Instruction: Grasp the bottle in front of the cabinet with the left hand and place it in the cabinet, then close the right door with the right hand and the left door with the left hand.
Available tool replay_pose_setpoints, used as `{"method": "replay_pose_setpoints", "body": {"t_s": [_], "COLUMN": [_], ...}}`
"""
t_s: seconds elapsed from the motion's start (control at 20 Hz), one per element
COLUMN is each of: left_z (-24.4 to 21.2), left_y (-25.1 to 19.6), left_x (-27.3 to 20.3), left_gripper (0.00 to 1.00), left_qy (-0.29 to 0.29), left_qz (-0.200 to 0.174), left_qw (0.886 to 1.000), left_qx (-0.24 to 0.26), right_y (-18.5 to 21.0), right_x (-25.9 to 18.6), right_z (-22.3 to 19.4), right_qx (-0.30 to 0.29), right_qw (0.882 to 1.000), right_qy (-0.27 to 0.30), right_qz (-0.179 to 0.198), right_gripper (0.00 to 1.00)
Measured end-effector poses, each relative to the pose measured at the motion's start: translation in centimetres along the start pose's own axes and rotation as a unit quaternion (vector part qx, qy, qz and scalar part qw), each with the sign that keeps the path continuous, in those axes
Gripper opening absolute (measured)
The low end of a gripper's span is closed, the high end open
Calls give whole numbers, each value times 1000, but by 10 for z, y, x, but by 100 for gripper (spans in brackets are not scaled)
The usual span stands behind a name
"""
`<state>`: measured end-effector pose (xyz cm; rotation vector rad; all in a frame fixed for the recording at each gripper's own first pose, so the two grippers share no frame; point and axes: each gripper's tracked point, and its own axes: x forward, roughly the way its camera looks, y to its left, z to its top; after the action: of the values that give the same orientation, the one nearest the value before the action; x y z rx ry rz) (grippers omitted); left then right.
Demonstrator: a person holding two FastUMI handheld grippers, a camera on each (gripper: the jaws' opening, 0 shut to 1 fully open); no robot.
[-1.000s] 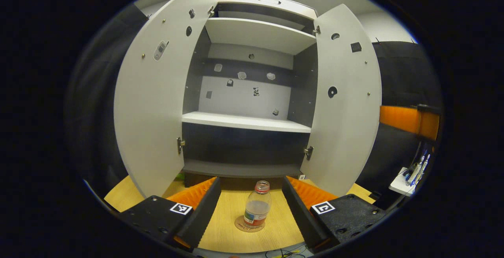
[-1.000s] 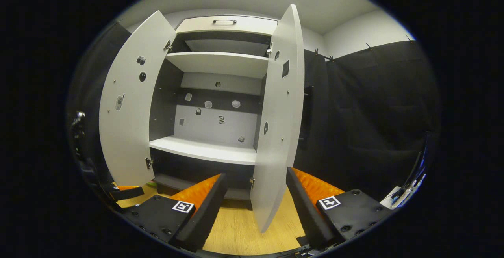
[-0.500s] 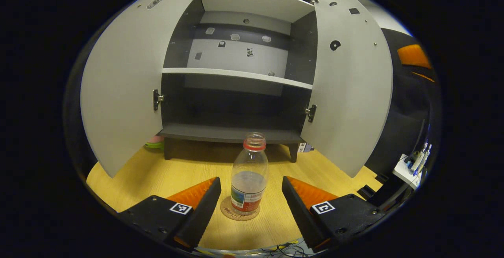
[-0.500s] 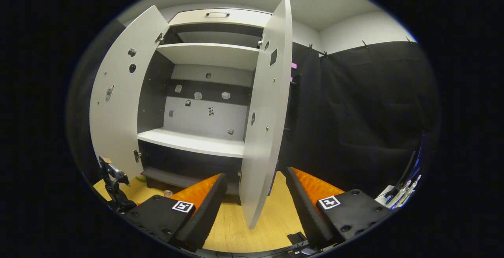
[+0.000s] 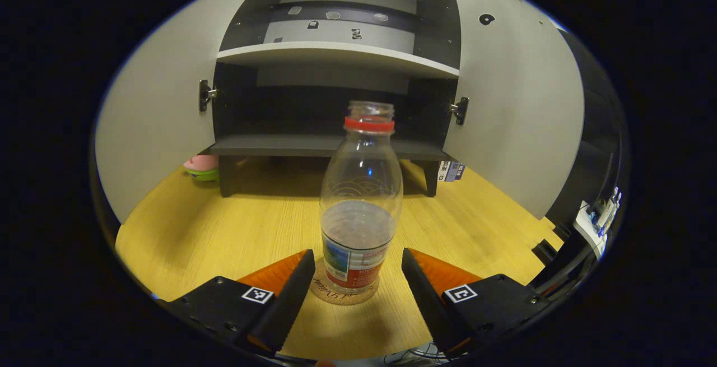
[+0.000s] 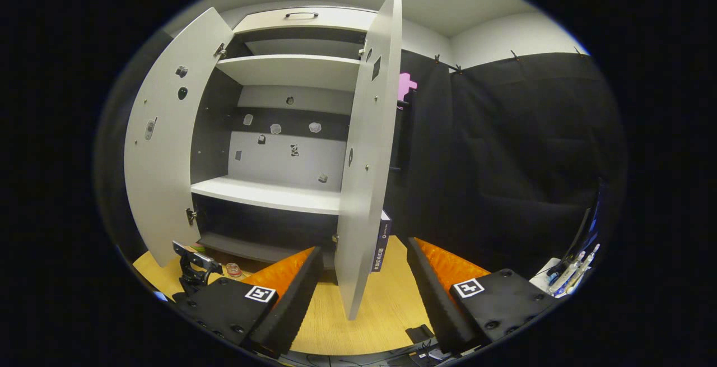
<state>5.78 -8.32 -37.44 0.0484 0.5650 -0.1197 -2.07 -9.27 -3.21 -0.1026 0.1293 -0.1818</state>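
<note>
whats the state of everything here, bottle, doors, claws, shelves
bottle: upright on a coaster on the table, uncapped, partly filled, not gripped
left claw: open, fingers either side of the bottle's base, not touching
right claw: open, holding nothing, astride the right door's edge
left door: open
right door: open
middle shelf: bare
bottom shelf: bare

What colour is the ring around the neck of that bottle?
Red. The ring on the clear bottle shows best in the left gripper view.
</note>
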Motion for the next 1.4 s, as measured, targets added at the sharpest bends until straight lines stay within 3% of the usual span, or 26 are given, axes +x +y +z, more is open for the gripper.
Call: {"method": "replay_pose_setpoints", "body": {"t_s": [0.15, 0.4, 0.45, 0.55, 0.7, 0.9, 1.2, 1.4], "left_z": [-6, -5, -4, 4, 34, 72, 140, 201], "left_y": [4, 7, 5, 5, 5, 21, 45, 53], "left_x": [7, 18, 22, 17, 3, -19, -59, -83], "left_gripper": [96, 93, 76, 75, 75, 74, 74, 74], "left_qy": [6, 3, 2, 3, -12, -15, -35, -72], "left_qz": [5, 6, 2, -2, -9, 7, 16, 8], "left_qw": [1000, 1000, 1000, 1000, 1000, 1000, 998, 996], "left_qx": [-22, -12, -9, -2, -6, 0, -47, -46], "right_y": [-3, 3, 5, 8, 16, 27, 43, 45], "right_x": [1, 8, 10, 13, 15, 14, 10, 6], "right_z": [-6, -28, -31, -34, -33, -29, -25, -23], "right_qx": [-4, 6, 7, 2, 2, 11, 4, 10], "right_qw": [1000, 999, 999, 998, 999, 998, 998, 997], "right_qy": [9, 46, 51, 54, 50, 45, 35, 27], "right_qz": [-2, 8, 12, 12, 20, 34, 56, 68], "right_gripper": [99, 99, 99, 99, 99, 99, 99, 99]}}
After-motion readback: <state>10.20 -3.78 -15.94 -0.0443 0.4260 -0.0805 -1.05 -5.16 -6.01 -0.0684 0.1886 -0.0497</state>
